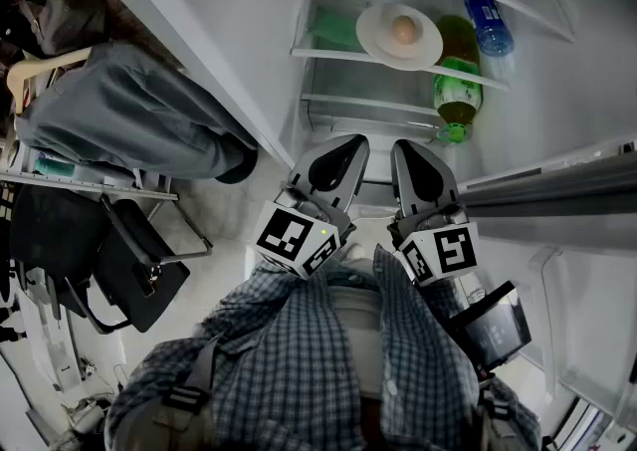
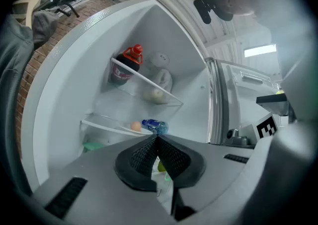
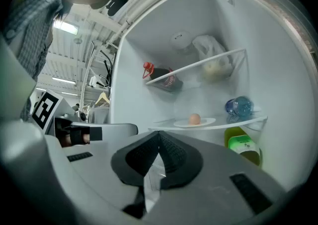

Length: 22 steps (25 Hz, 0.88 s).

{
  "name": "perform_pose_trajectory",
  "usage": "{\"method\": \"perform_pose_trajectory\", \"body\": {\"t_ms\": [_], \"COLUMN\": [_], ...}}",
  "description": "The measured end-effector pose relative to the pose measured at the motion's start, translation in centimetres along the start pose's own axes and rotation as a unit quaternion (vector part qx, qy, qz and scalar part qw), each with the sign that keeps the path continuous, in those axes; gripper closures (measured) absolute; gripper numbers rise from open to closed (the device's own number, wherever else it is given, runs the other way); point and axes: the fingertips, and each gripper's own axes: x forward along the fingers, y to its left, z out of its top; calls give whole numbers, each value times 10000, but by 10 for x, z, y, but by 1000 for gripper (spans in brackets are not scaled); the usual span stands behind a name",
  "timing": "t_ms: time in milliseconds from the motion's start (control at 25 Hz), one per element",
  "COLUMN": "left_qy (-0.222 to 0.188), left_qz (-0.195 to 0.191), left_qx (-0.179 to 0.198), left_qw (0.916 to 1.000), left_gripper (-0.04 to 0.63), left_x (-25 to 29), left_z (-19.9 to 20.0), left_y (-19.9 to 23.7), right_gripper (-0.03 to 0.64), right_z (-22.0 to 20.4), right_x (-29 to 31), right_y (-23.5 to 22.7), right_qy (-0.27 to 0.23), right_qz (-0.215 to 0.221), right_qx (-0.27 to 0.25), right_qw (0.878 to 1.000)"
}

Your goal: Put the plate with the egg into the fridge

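A checked shirt (image 1: 299,359) fills the bottom of the head view, and just beyond it the left gripper (image 1: 343,152) and the right gripper (image 1: 410,155) are held side by side, pointed into the open fridge (image 1: 229,21). In the left gripper view the left gripper (image 2: 156,138) is seen clenched, its pads meeting at the tips with nothing between them. The right gripper (image 3: 159,133) is likewise clenched on nothing.

The plate (image 1: 373,36) is set on a glass shelf (image 1: 338,54) inside the fridge, well apart from both grippers, and the egg (image 1: 403,30) lies at its middle. The same plate (image 3: 206,121) and egg (image 3: 194,118) are seen from the side in the right gripper view.

A blue bottle (image 1: 488,26) is laid on its side just beside the plate on that shelf. Under the shelf a green bottle (image 1: 458,91) is seen to the right and a green pack (image 1: 333,31) to the left. On the shelf above, a dark bottle (image 3: 161,77) with a red cap and a pale bag (image 3: 213,62) are kept.

To the left of the fridge, a grey garment (image 1: 119,111) is draped over a chair, with a black bag (image 1: 139,270) below it.
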Motion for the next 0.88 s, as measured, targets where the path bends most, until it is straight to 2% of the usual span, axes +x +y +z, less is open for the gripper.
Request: {"method": "perform_pose_trajectory", "body": {"t_ms": [160,520,760,880], "left_qy": [11,65,116,166], "left_qz": [-22,-41,-101,-146], "left_qx": [81,17,-110,-34], "left_qw": [10000,10000,9998,9997], "left_gripper": [589,589,589,589], "left_x": [0,3,6,9], "left_z": [1,-3,-7,-9], "left_y": [-2,-1,-2,-5], "right_gripper": [611,611,609,609], "right_z": [2,1,0,0], "right_x": [1,2,2,0], "right_y": [1,-3,-4,-6], "right_qy": [-26,-12,30,28], "right_qz": [-10,-42,-41,-69], "right_qx": [50,152,66,36], "right_qw": [10000,9999,10000,10000]}}
